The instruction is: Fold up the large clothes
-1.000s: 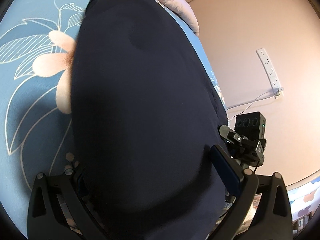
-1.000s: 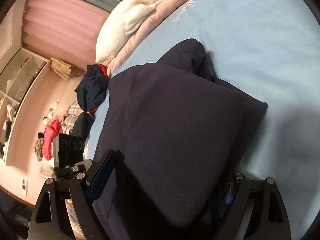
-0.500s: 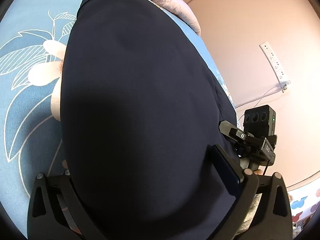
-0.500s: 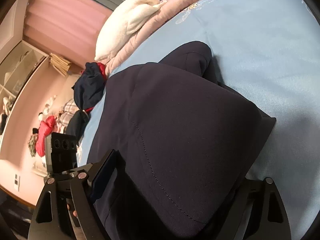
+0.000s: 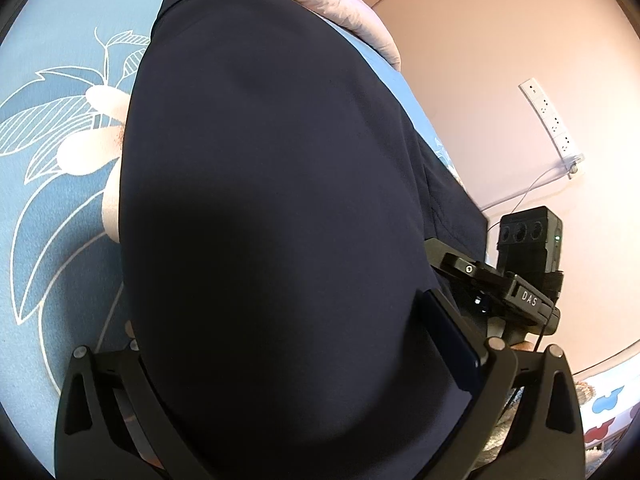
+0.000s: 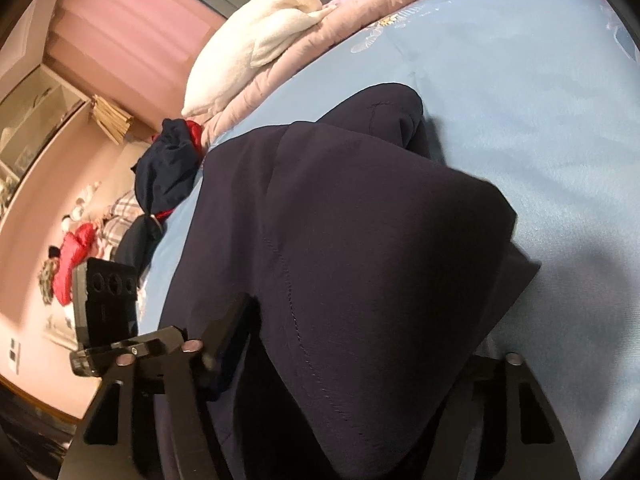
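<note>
Your dark navy garment (image 5: 272, 208) lies smooth and doubled over on the blue bedsheet (image 5: 52, 216), stitched seam showing. Your right gripper (image 6: 356, 364) has just been closing, cloth between its jaws; your left gripper (image 5: 304, 364) straddles the fabric, grip unclear.

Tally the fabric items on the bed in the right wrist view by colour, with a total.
Navy: 2, the garment being folded and the bundled clothing at the bed's far edge
White: 1, the fluffy blanket
Pink: 1, the quilt
Total: 4
</note>
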A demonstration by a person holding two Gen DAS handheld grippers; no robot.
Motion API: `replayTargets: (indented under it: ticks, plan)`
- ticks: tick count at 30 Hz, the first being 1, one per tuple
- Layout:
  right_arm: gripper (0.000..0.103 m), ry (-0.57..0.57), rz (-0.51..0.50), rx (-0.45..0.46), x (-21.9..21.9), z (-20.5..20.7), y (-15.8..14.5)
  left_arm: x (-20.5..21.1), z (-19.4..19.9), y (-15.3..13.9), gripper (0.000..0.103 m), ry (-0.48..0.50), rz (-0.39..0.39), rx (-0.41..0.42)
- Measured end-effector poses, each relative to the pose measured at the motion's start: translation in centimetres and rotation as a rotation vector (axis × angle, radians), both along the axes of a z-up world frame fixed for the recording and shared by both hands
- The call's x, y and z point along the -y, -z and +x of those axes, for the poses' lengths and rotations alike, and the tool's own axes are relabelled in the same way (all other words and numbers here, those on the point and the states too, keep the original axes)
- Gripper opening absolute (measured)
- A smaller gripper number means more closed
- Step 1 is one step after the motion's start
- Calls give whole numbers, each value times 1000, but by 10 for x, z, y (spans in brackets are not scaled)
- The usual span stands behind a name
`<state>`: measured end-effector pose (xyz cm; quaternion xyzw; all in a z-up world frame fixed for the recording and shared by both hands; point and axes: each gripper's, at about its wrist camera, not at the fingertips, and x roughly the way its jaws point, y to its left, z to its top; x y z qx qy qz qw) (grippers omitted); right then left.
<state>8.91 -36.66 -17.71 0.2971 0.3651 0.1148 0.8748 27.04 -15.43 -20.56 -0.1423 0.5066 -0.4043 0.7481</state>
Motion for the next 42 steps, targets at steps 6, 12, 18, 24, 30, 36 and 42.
replayTargets:
  ticks: [6,12,18,24,30,36,42]
  plan:
    - [49,-1,-138,33,-15,0,-10,1,5,3,102,2,11,15]
    - [42,15,-268,56,-28,1,-18,3,9,5,102,6,19,24]
    - [40,30,-368,61,-35,3,-23,2,8,6,102,8,22,30]
    - [36,44,-377,67,-37,1,-25,3,6,4,98,-10,47,47]
    - [31,55,-370,83,-43,-3,-28,-6,4,3,79,-68,76,72]
    - [28,62,-374,102,-49,-6,-31,-10,2,-2,71,-98,105,110]
    - [25,80,-372,138,-53,-13,-35,-13,-1,-9,67,-111,116,146]
